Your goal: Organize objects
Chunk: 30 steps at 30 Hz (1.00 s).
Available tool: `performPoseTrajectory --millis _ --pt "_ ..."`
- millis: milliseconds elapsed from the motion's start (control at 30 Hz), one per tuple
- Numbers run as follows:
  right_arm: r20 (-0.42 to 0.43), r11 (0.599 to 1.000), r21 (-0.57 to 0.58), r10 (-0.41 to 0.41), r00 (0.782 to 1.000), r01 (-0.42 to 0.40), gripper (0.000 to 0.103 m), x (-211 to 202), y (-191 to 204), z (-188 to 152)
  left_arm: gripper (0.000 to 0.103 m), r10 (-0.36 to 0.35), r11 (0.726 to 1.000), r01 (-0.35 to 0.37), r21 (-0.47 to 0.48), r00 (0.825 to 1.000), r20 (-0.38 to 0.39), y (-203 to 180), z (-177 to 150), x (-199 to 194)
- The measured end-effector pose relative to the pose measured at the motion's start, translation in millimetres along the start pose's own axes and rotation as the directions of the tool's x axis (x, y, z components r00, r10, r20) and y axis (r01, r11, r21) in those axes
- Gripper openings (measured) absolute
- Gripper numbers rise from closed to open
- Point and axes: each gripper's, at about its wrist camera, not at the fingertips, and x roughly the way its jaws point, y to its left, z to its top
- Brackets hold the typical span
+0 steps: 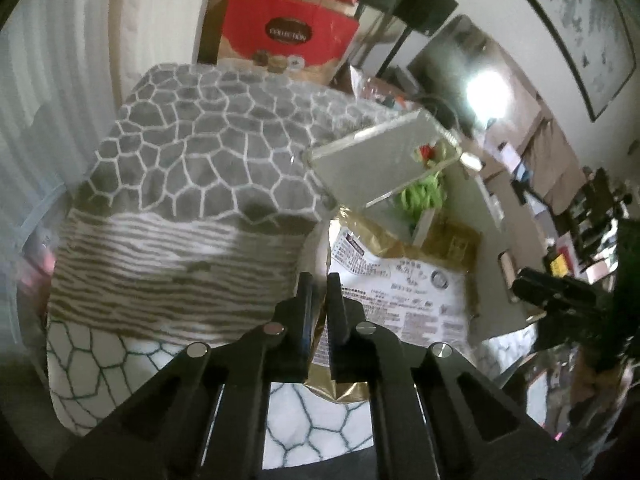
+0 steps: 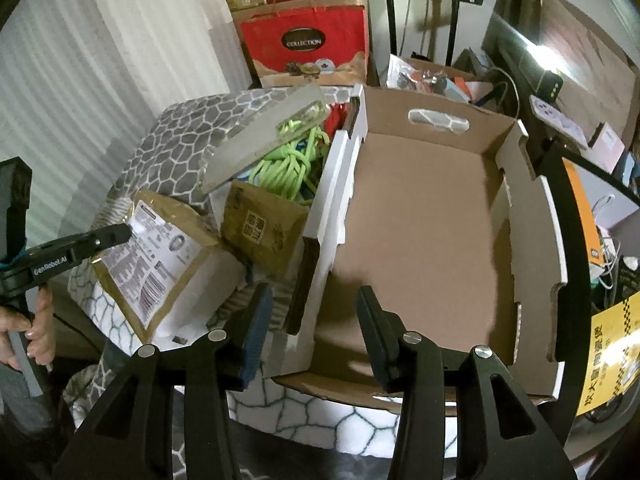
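I am pinching the near edge of the flat gold foil packet with a white printed label [image 1: 384, 280] in my left tool [image 1: 320, 300], its jaws nearly closed, on the grey-and-white patterned blanket [image 1: 180, 160]. My right tool [image 2: 314, 320] is hanging part-open and empty over the near wall of the open brown cardboard box [image 2: 420, 208], just right of the packet.

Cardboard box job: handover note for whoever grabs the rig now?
Left tongs: shut on the gold packet at its edge, packet lying on the blanket.
Right tongs: open, empty, over the cardboard box's near wall.
Box interior is bare.
Left of it: brown pouch, green cord, clear case.
Done: nothing boxed. Left: all four.
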Motion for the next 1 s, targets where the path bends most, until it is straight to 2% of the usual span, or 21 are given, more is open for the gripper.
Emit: performPoseTrajectory --millis 167,267,433,533,633,667,700,733,767,800,900,1000 --pt "0.001 1.0 0.0 -0.001 1.0 0.001 0.045 -1 1 0 0.001 0.005 0.999 -0.01 0.046 0.994 0.113 -13 25 -44" --pt "0.001 1.0 0.008 0.004 1.0 -0.004 0.045 -2 0 1 0.001 0.004 0.995 -0.02 0.1 0.989 0.15 -30 35 -63" --pt "0.017 1.0 0.014 0.021 1.0 -0.021 0.045 -6 2 2 0.001 -0.013 0.979 -0.007 0.204 0.995 0.096 -71 28 -49" --pt "0.02 1.0 0.018 0.025 0.999 -0.025 0.045 -6 1 3 0.001 -0.061 0.971 0.049 0.235 0.997 0.042 -99 15 -28" --pt "0.016 0.999 0.025 0.023 1.0 -0.024 0.045 -6 -2 2 0.002 -0.157 0.962 0.162 0.217 0.987 -0.043 -117 6 -9" --pt "0.014 0.999 0.028 0.022 1.0 -0.023 0.045 -7 -4 1 0.009 -0.184 0.957 0.193 0.218 0.981 -0.063 -121 3 -8" --pt "0.013 0.999 0.03 0.021 1.0 -0.022 0.045 -7 -6 1 0.023 -0.211 0.951 0.22 0.218 0.975 -0.065 -123 2 -11" --pt "0.012 0.999 0.032 0.02 1.0 -0.021 0.045 -7 -8 0 0.032 -0.225 0.948 0.232 0.218 0.973 -0.055 -123 2 -16" --pt "0.009 0.999 0.035 0.019 1.0 -0.019 0.045 -8 -10 0 0.047 -0.229 0.95 0.23 0.212 0.973 -0.029 -120 4 -23" --pt "0.009 0.999 0.039 0.018 1.0 -0.018 0.045 -8 -13 -1 0.054 -0.232 0.954 0.228 0.197 0.973 -0.003 -113 7 -31" --pt "0.005 0.998 0.057 0.017 1.0 -0.018 0.045 -7 -20 -3 0.057 -0.227 0.965 0.221 0.143 0.974 0.023 -89 19 -41" --pt "0.004 0.997 0.078 0.027 1.0 -0.028 0.045 -4 -27 -3 0.058 -0.085 0.99 0.082 0.117 0.996 0.018 -63 28 -31"
